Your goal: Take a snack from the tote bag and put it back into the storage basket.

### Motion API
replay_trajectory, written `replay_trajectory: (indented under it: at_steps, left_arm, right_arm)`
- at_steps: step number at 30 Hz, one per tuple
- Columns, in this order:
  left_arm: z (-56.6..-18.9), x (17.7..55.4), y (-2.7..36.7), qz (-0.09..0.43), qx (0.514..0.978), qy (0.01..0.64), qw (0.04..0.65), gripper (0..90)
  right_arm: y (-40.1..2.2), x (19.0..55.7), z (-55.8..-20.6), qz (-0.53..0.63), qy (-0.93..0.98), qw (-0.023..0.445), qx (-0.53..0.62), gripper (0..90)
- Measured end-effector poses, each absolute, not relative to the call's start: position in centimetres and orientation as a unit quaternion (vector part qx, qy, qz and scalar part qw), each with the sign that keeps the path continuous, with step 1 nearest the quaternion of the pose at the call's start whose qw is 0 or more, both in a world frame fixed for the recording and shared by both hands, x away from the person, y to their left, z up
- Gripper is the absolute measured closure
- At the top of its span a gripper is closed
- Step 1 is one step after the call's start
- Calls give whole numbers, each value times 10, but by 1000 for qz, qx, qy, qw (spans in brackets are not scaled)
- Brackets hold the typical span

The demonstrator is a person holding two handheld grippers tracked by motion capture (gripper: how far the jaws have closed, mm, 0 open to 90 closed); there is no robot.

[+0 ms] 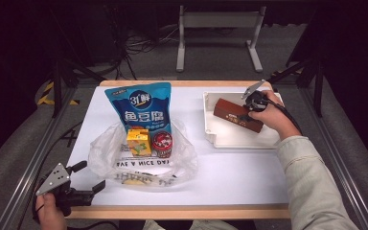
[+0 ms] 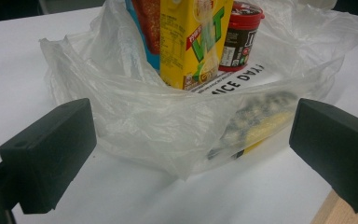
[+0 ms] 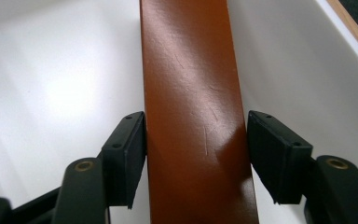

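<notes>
A long brown box (image 1: 230, 112) lies in a white tray (image 1: 249, 139) at the table's back right. My right gripper (image 1: 247, 114) straddles its near end. In the right gripper view the box (image 3: 191, 93) runs between the pads of that gripper (image 3: 196, 154); the left pad sits against its side and a thin gap shows at the right pad. My left gripper (image 1: 90, 176) stands open at the front left, its jaws wide apart (image 2: 191, 154) and facing a clear plastic bag (image 2: 144, 116).
The bag (image 1: 110, 158) holds a blue snack pouch (image 1: 139, 108), a yellow drink carton (image 1: 138, 142), a red-lidded jar (image 1: 162, 143) and a yellow and black packet (image 2: 261, 121). The table's wooden front edge (image 1: 182, 211) runs just behind my left gripper.
</notes>
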State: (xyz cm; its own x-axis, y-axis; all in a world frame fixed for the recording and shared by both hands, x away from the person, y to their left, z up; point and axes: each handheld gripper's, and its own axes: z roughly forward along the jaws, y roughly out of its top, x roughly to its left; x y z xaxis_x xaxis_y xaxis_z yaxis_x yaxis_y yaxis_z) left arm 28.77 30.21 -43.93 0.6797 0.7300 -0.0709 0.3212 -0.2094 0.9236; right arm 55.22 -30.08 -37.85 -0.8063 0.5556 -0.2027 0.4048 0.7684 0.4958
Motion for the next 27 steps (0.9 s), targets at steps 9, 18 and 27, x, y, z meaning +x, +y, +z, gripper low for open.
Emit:
replay_trajectory:
  at_steps: [9, 18, 27]
  left_arm:
    - [-439, 290, 301, 193, 753, 350, 523, 10]
    - [-438, 297, 296, 190, 757, 345, 522, 10]
    - [-438, 302, 293, 185, 758, 343, 523, 10]
  right_arm:
    - [-309, 544, -367, 269, 903, 189, 276, 316]
    - [-317, 517, -353, 345, 872, 181, 297, 580]
    - [-322, 491, -347, 399, 845, 187, 305, 826]
